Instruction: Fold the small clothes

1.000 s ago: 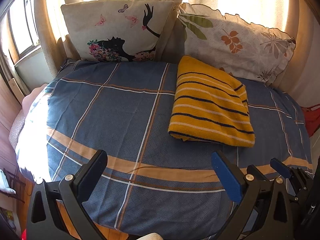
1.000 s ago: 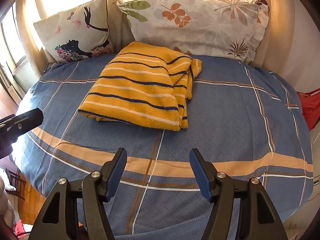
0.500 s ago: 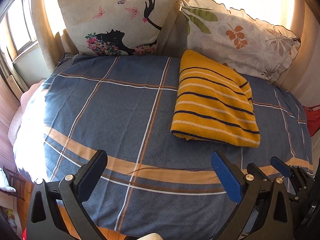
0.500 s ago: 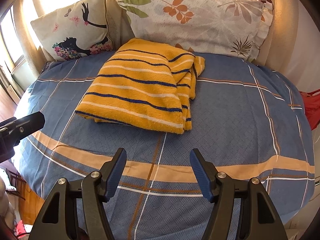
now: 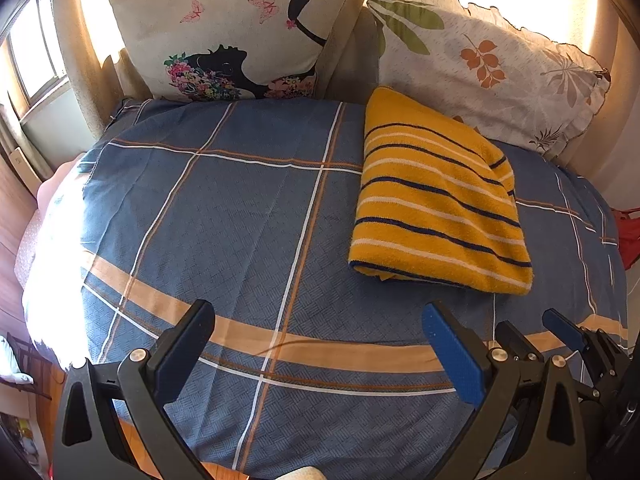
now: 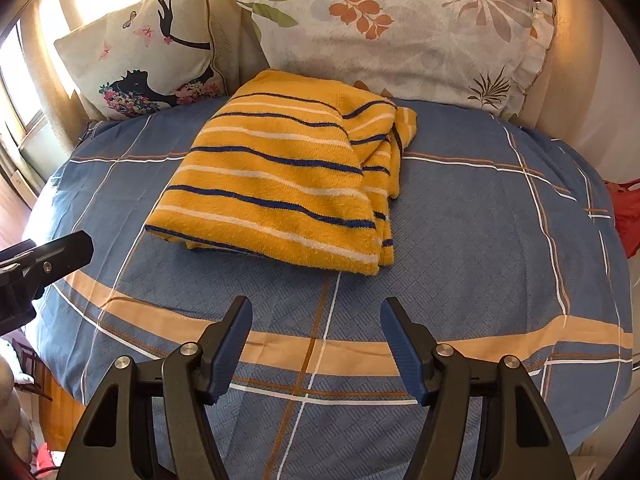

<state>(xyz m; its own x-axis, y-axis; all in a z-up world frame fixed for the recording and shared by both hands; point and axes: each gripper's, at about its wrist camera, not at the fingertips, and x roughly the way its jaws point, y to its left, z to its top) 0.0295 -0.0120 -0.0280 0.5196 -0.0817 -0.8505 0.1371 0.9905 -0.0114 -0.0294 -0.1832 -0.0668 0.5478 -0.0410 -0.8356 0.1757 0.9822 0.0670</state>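
Note:
A yellow garment with navy and white stripes (image 5: 436, 204) lies folded on the blue checked bed cover (image 5: 240, 208); it also shows in the right wrist view (image 6: 288, 184), with its layered edges on the right. My left gripper (image 5: 320, 344) is open and empty above the cover, left of and nearer than the garment. My right gripper (image 6: 316, 340) is open and empty, just in front of the garment's near edge. The right gripper's blue fingertip shows at the left view's lower right (image 5: 564, 328); the left gripper's finger shows at the right view's left edge (image 6: 60, 252).
Two pillows lean at the bed's far end: one with a black silhouette print (image 5: 232, 40) and one with a leaf print (image 6: 400, 36). Sunlit curtains hang behind. A window (image 5: 36, 60) is at left. Something red (image 6: 628, 216) lies past the bed's right edge.
Both grippers have moved forward toward the garment, which now looks closer and larger. Both stay open. The garment has not moved.

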